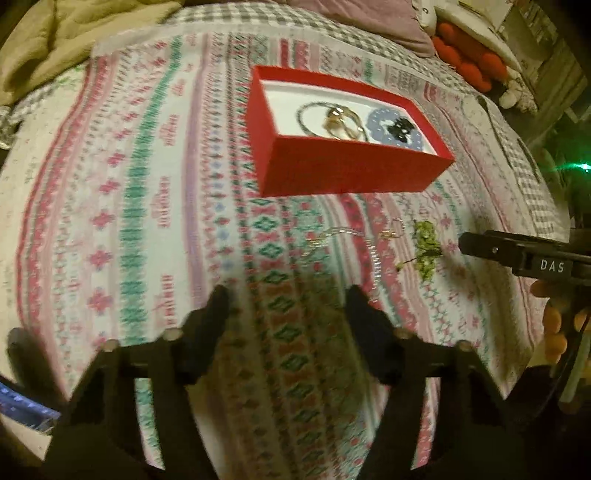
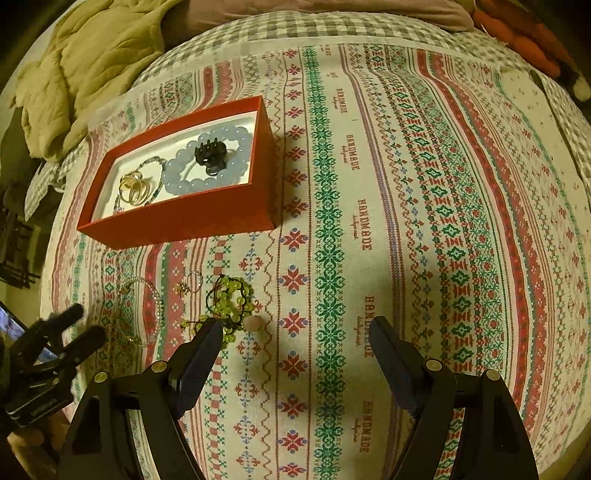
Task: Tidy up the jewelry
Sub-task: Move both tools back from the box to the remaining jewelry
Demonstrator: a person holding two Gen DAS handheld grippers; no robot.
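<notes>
A red box (image 1: 347, 170) (image 2: 184, 221) stands on the patterned cloth and holds gold bangles (image 2: 135, 188), a blue-grey bead bracelet (image 2: 177, 177) and a black claw clip (image 2: 210, 155). In front of it on the cloth lie a green bead bracelet (image 2: 231, 299) (image 1: 424, 242) and a thin chain (image 1: 373, 254) (image 2: 151, 295). My left gripper (image 1: 290, 304) (image 2: 79, 326) hovers just short of the chain, jaws apart with nothing between them. My right gripper (image 2: 295, 332) is open and empty. Its left finger (image 2: 207, 343) is at the green bracelet's near edge.
The patterned cloth (image 2: 406, 221) covers a checked bed sheet (image 2: 295, 29). An olive blanket (image 2: 92, 62) is bunched at the back left, and a pink pillow (image 1: 369, 18) and a red plush (image 1: 469, 59) lie at the back. A lit screen (image 2: 11, 328) shows at the left edge.
</notes>
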